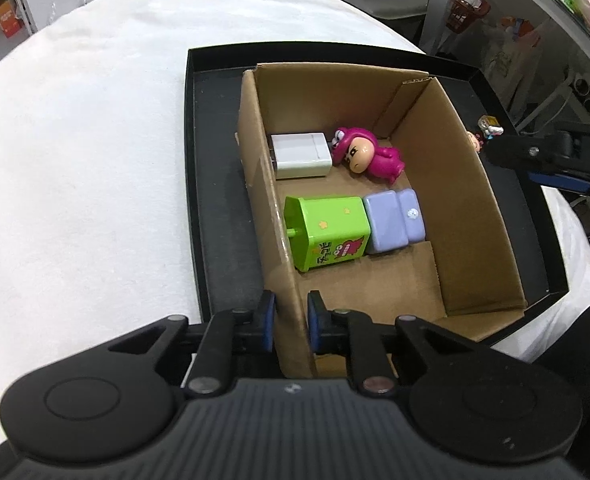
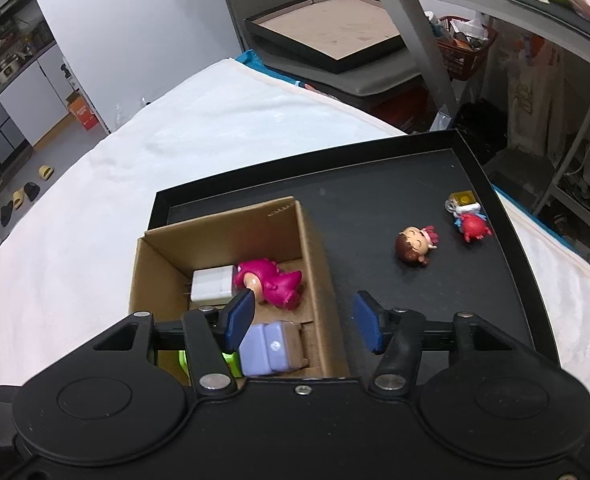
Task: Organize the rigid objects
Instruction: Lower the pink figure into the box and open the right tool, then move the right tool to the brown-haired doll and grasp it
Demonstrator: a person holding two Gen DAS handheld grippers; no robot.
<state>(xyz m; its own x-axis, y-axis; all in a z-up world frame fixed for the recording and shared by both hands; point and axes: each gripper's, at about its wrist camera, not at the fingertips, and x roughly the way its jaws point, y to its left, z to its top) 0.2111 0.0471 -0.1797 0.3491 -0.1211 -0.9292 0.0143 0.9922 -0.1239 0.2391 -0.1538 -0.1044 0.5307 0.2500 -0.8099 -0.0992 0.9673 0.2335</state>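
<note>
Holding: my left gripper (image 1: 291,320) pinches the near left wall of the cardboard box (image 1: 423,120), one blue pad either side of the board. I judge this steadies the box so it cannot slide on the black tray (image 2: 375,184) while I load it.

Free: my right gripper (image 2: 302,326) hangs above the box's right wall, fingers spread wide, nothing between them. It reads as ready to fetch the next toy.

In the box, four items, lying on the floor towards the left wall:
- one white charger block (image 1: 301,155)
- one pink-suited figurine (image 1: 369,156), on its side, just beside the charger
- one green toy carton (image 1: 327,232)
- one lilac toy sofa (image 1: 395,222), touching the carton

Outside on the tray, right of the box, still to be sorted:
- one brown-haired figurine (image 2: 413,246)
- one red crab-like toy (image 2: 473,226)
- one small yellow-topped piece (image 2: 463,200), just beside the crab; I cannot make out what it is.
</note>
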